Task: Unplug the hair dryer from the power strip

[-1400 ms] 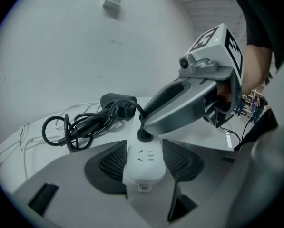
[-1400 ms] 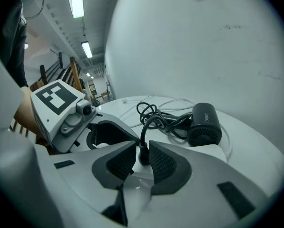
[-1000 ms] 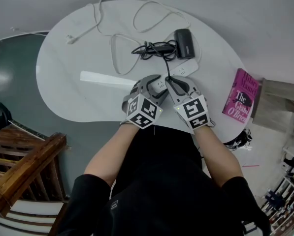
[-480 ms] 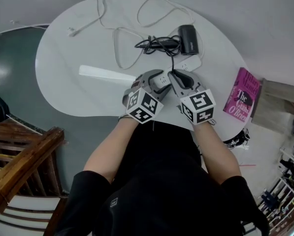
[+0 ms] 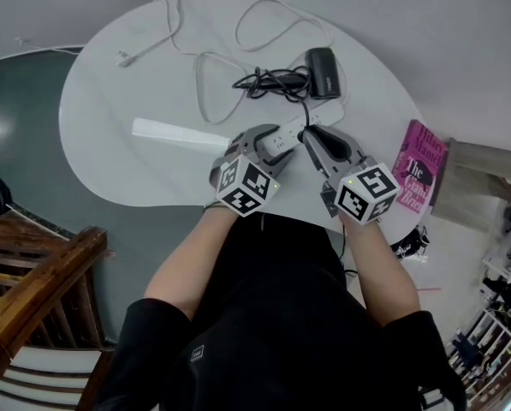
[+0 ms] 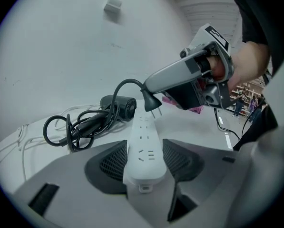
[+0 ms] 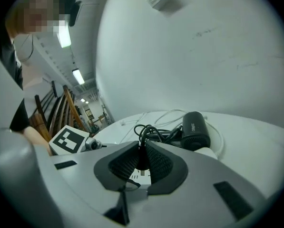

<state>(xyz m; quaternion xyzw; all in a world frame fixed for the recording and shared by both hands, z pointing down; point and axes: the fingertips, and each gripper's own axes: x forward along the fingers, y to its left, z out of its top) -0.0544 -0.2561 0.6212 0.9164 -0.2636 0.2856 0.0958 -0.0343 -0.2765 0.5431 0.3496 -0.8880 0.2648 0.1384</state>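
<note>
A white power strip (image 5: 302,122) lies on the white table (image 5: 109,101). My left gripper (image 5: 268,139) is shut on its near end; in the left gripper view the strip (image 6: 142,148) sits between the pads. My right gripper (image 5: 311,135) is shut on the black plug (image 6: 150,100), which hangs just above the strip with its bare prongs out of the socket. The plug (image 7: 142,158) is pinched between the right pads. Its cord runs to a coiled bundle (image 5: 268,82) beside the black hair dryer (image 5: 323,73) at the strip's far end.
The strip's own white cable (image 5: 205,75) loops across the far side of the table. A flat white bar (image 5: 178,131) lies to the left of my grippers. A pink book (image 5: 415,178) rests at the right edge. A wooden chair (image 5: 32,306) stands lower left.
My right gripper has drawn back to the right with the plug, which has come out of the power strip. My left gripper has stayed on the strip's end.
</note>
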